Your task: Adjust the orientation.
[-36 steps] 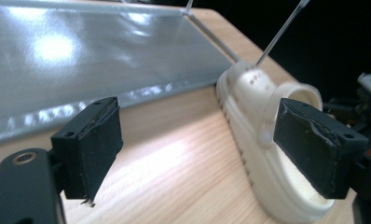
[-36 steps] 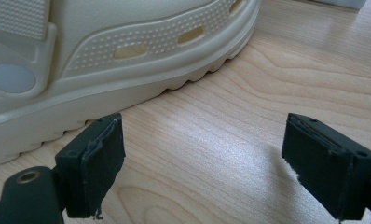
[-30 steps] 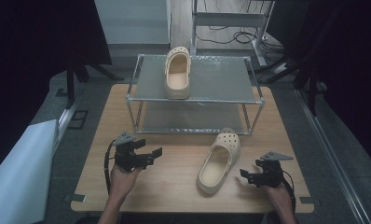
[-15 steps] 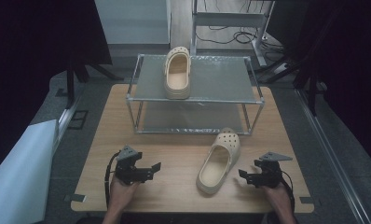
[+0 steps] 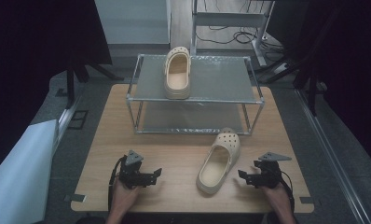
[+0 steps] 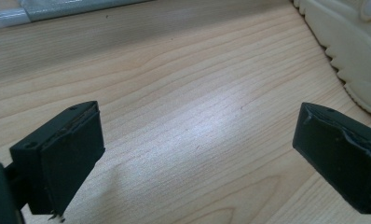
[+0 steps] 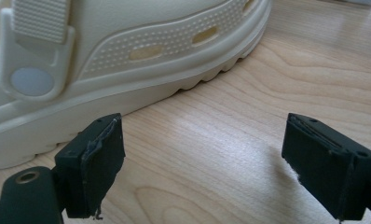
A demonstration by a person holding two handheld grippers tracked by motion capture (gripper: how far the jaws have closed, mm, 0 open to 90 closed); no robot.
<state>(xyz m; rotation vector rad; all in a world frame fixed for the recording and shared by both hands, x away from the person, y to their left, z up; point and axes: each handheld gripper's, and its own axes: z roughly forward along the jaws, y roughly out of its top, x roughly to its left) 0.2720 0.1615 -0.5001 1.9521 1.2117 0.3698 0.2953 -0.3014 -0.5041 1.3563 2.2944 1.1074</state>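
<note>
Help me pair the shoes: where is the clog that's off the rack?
In the high view the clog lies on the wooden table, right of centre, in front of the metal rack, nearer the right hand-held gripper.

The high view is dim, and the sides of the room are almost black. The light falls from above on the table (image 5: 174, 154), which is the brightest part. The picture is a little soft and grainy. In both gripper views the wood is bright, with a pale glare spot between the jaws. The jaws are dark with few details. The clog (image 7: 127, 56) is evenly lit and quite sharp.
</note>
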